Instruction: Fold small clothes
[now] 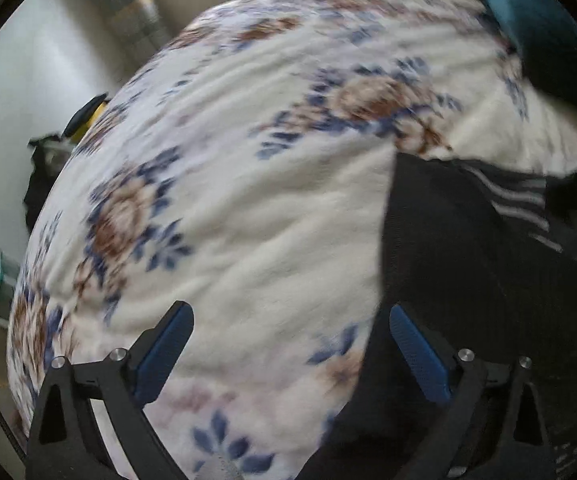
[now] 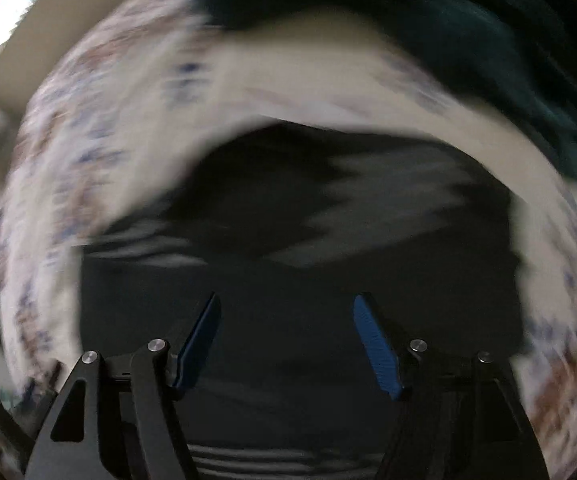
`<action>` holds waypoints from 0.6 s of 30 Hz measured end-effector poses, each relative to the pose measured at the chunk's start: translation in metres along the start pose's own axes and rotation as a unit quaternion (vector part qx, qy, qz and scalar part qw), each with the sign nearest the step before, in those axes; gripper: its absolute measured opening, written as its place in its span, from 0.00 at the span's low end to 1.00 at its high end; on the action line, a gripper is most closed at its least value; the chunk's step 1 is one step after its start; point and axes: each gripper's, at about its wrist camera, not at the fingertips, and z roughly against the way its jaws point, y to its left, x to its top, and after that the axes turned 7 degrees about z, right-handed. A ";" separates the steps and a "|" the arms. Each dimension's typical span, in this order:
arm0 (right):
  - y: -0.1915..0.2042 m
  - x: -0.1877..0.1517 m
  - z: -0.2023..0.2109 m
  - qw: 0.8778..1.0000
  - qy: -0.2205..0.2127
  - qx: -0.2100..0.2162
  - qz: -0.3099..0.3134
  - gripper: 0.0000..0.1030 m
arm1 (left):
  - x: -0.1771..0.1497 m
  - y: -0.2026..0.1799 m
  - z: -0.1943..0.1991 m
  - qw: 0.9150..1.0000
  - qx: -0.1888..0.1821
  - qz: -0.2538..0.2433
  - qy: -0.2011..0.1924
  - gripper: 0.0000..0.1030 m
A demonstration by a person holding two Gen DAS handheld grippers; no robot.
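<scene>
Bedding with a blue and brown flower print, a white blanket (image 1: 248, 208), fills most of the left wrist view and covers the bed. The left gripper (image 1: 290, 312) hangs over it with its jaws spread wide and nothing between them; its blue pads (image 1: 164, 354) frame bare blanket on one side and dark cloth on the other. That dark cloth is a black garment (image 1: 448, 272) lying on the blanket to the right of the gripper, its straight left edge running down toward the right-hand pad. White stripes (image 1: 516, 200) cross the garment near its upper part. A teal cloth (image 1: 528, 16) sits at the far right corner of the bed, well apart from the black garment. Past the left edge of the bed a small yellow and black thing (image 1: 88, 114) shows, too blurred to name.

The right wrist view is heavily smeared. The right gripper (image 2: 286, 304) is directly above the black garment (image 2: 288, 320), which spreads beneath and beyond its blue pads (image 2: 376, 352). Its jaws are also released, with a clear gap and no cloth pinched in them. Pale striped patches (image 2: 376, 208) blur across the garment's middle. The flowered blanket (image 2: 88, 160) curves around the garment on the left, top and right, and the teal cloth (image 2: 468, 40) lies dark at the top right.
</scene>
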 end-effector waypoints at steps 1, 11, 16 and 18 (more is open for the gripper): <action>-0.028 -0.009 -0.006 1.000 0.012 -0.023 -0.017 0.69 | 0.004 -0.011 -0.013 1.000 -0.004 -0.016 0.013 0.98; -0.120 -0.034 -0.044 0.994 0.035 -0.091 -0.045 0.72 | 0.006 -0.022 -0.031 0.998 0.011 -0.053 0.024 1.00; -0.143 -0.054 -0.008 0.996 0.028 -0.011 -0.088 0.98 | -0.010 -0.034 0.026 0.997 -0.031 -0.063 -0.012 1.00; -0.152 -0.069 0.013 0.995 0.032 0.008 -0.090 0.98 | -0.027 -0.042 0.047 0.996 -0.052 -0.072 -0.018 1.00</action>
